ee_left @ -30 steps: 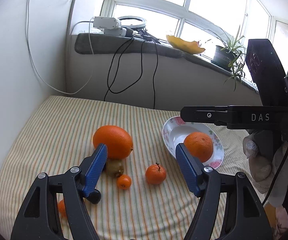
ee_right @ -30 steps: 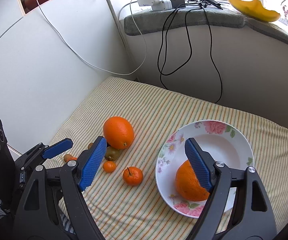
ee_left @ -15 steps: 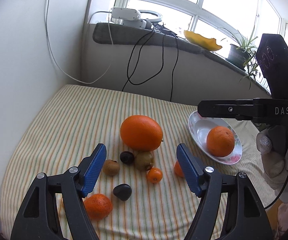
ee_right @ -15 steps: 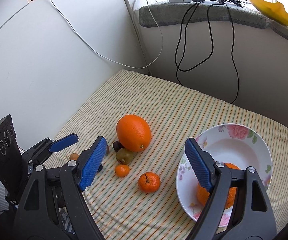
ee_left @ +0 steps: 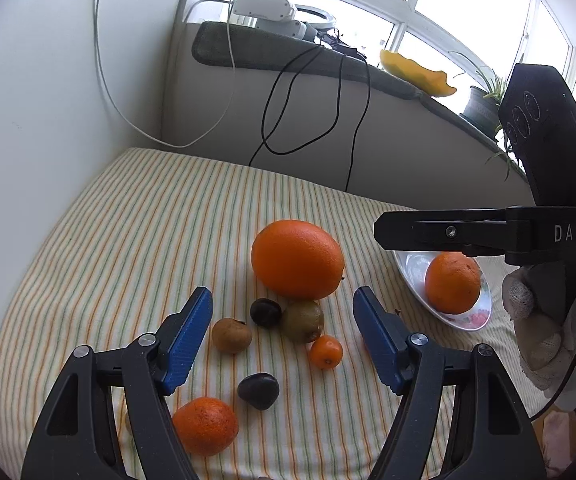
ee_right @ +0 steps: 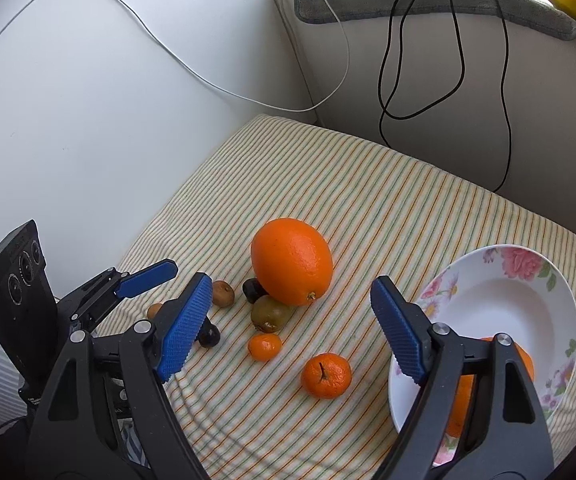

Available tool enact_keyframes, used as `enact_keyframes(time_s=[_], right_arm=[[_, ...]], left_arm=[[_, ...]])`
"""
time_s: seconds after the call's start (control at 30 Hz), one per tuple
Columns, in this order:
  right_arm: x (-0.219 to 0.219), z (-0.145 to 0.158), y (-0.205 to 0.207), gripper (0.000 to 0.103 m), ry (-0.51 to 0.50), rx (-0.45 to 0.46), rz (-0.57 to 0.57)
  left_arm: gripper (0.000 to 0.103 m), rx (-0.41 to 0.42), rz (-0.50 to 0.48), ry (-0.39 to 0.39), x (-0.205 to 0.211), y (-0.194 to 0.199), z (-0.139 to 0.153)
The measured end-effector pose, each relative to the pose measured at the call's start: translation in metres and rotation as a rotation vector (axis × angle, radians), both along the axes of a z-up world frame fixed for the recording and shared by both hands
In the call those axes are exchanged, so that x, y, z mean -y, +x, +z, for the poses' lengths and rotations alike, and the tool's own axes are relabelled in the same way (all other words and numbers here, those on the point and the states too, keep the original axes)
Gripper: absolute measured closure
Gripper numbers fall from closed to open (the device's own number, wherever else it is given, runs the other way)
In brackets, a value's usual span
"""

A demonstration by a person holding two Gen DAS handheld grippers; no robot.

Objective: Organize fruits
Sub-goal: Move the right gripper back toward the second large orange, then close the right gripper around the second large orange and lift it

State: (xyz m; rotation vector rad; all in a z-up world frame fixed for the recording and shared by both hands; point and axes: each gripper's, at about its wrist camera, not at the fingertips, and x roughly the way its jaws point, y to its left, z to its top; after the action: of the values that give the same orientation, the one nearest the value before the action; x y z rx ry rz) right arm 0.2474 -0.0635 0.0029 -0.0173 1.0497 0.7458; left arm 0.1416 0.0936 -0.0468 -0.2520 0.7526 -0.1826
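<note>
Meanwhile, left gripper [ee_left: 282, 330] and right gripper [ee_right: 291, 323] both spread wide, empty, above striped desk [ee_left: 136, 224]. Large orange [ee_left: 297, 259] at centre beside kiwi [ee_left: 302, 321]: likely heavy, firm, slick-skinned; grip across middle. Plate [ee_right: 499, 296] right.

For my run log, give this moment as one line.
left gripper: open, over small fruits | right gripper: open, empty | plate: one orange | large orange: on cloth
</note>
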Motion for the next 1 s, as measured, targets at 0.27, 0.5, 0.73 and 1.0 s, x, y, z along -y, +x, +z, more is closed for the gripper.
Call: enact_keyframes(time_s=[0.27, 0.5, 0.73, 1.0], right_arm=[[-0.023, -0.020, 0.021, 0.014, -0.025, -0.070, 0.009], [-0.034, -0.032, 0.032, 0.014, -0.047, -0.079, 0.019], [-0.045, -0.040, 0.037, 0.021, -0.057, -0.105, 0.051], [-0.050, -0.045, 0.040, 0.033, -0.082, -0.123, 0.070]], left_arm=[[0.030, -0.046, -0.032, -0.046, 0.007, 0.023, -0.011], [0.030, -0.065, -0.036, -0.078, 0.009, 0.038, -0.017], [0.030, -0.081, -0.043, -0.096, 0.012, 0.050, -0.019], [0.030, -0.087, -0.044, -0.109, 0.015, 0.056, -0.021]])
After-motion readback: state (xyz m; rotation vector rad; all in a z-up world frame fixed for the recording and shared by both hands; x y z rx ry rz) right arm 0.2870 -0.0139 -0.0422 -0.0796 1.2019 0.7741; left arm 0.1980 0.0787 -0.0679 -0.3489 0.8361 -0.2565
